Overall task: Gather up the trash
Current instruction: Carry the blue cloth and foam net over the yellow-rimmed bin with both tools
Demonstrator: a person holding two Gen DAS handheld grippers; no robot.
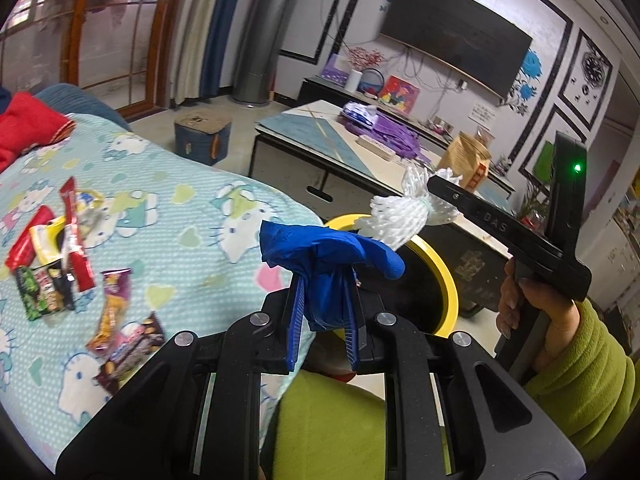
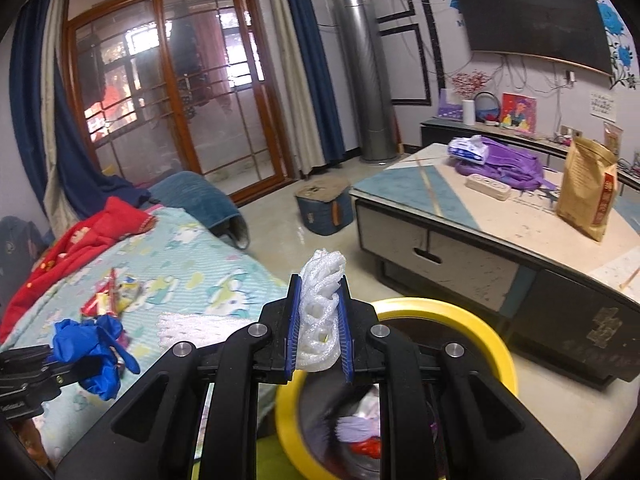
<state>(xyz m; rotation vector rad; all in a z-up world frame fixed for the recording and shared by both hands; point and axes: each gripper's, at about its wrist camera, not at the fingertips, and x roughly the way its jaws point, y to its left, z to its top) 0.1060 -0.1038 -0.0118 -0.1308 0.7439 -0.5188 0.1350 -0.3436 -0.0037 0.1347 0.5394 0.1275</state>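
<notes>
In the left wrist view my left gripper (image 1: 324,280) is shut on a crumpled blue glove (image 1: 320,248), held over the bed's edge beside a yellow-rimmed bin (image 1: 442,276). To its right, a hand holds my right gripper (image 1: 434,196), shut on a white foam net (image 1: 396,214) above the bin. The right wrist view shows that gripper (image 2: 320,286) clamping the foam net (image 2: 320,316) over the bin (image 2: 500,348), which holds trash. The left gripper (image 2: 56,360) with the blue glove (image 2: 96,344) appears at lower left. Several snack wrappers (image 1: 60,240) lie on the blanket (image 1: 192,200).
A low coffee table (image 2: 500,220) stands right of the bin with a brown paper bag (image 2: 586,188), purple cloth (image 2: 504,164) and a power strip. A small stool (image 2: 324,208) sits on the floor. A red garment (image 2: 92,232) and a white foam piece (image 2: 192,326) lie on the bed. Green sleeve (image 1: 580,368) at right.
</notes>
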